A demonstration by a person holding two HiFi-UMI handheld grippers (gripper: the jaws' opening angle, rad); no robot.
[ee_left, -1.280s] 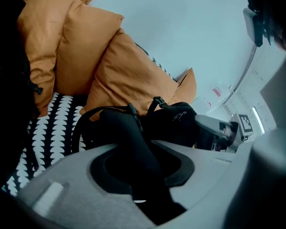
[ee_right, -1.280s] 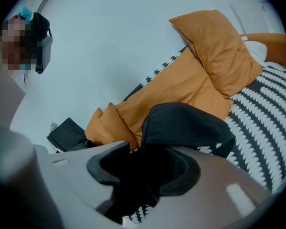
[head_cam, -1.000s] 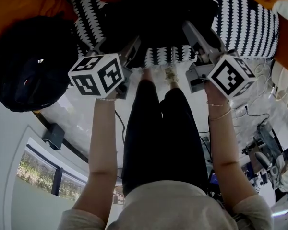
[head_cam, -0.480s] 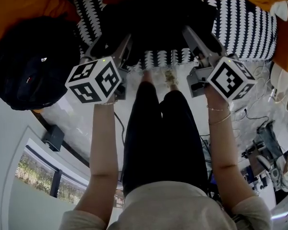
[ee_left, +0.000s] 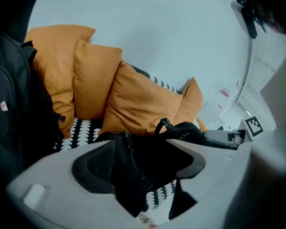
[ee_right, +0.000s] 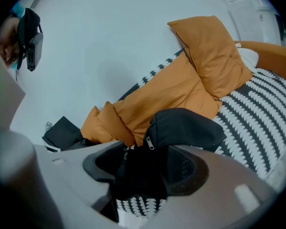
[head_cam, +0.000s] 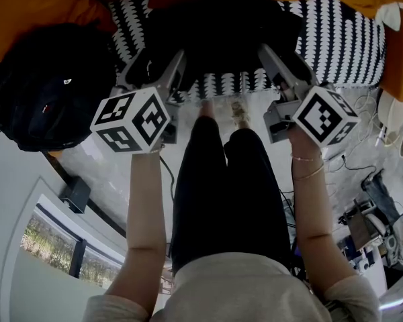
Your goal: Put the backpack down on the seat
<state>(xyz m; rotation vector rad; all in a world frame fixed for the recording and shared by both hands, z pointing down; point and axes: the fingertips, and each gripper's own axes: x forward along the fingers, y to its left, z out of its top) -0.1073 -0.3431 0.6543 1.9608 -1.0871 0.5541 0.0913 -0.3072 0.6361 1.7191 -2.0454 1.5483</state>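
Backpack (head_cam: pixel 221 29) lies on black-and-white seat (head_cam: pixel 342 39), straight ahead of both tongs, long axis running left-right. Left tongs (head_cam: pixel 154 69) and right tongs (head_cam: pixel 289 62) both spread apart, backpack fabric loose between each, equally near.

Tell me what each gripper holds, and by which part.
Nothing. The left gripper and the right gripper both stand open around the backpack without pinching its black fabric. It lies on the seat.

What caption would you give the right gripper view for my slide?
Right gripper, jaws apart, straddling the black backpack set on the black-and-white seat, orange cushions behind.
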